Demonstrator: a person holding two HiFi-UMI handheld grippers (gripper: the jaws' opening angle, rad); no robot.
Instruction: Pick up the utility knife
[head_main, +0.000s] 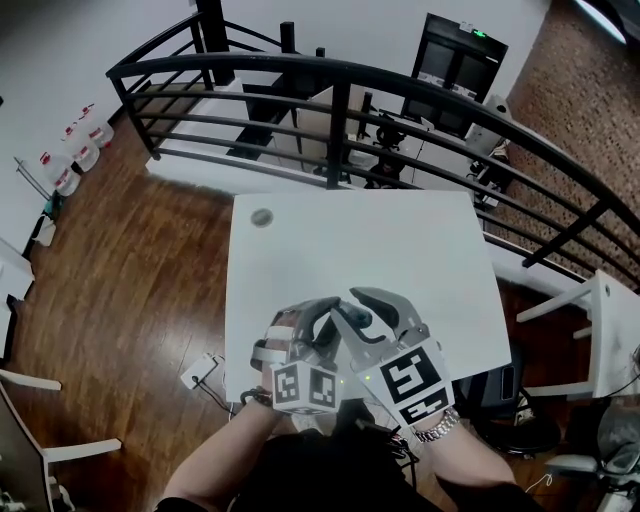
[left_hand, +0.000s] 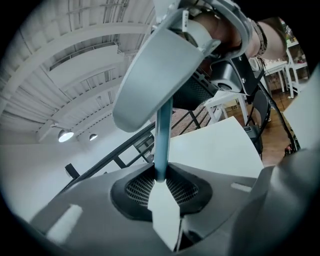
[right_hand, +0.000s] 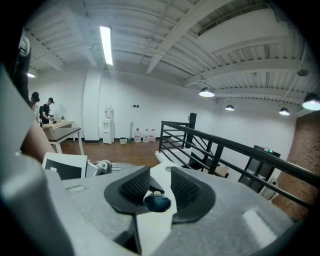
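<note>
The utility knife (head_main: 350, 320) is a slim dark teal bar held in the air between my two grippers, over the near edge of the white table (head_main: 400, 250). My left gripper (head_main: 320, 316) is shut on one end of it. In the left gripper view the teal knife (left_hand: 163, 135) runs up from my left gripper (left_hand: 161, 184) to a grey finger (left_hand: 160, 75) of the right gripper. My right gripper (head_main: 362, 305) is shut on the other end. The right gripper view shows the knife's dark rounded end (right_hand: 157, 202) pinched between the black pads of that gripper (right_hand: 154, 192).
A small round grommet (head_main: 262, 217) sits at the table's far left corner. A black metal railing (head_main: 340, 110) curves behind the table. Wooden floor lies to the left, with a white power adaptor (head_main: 203, 370) on it. Another white table (head_main: 600, 320) stands at the right.
</note>
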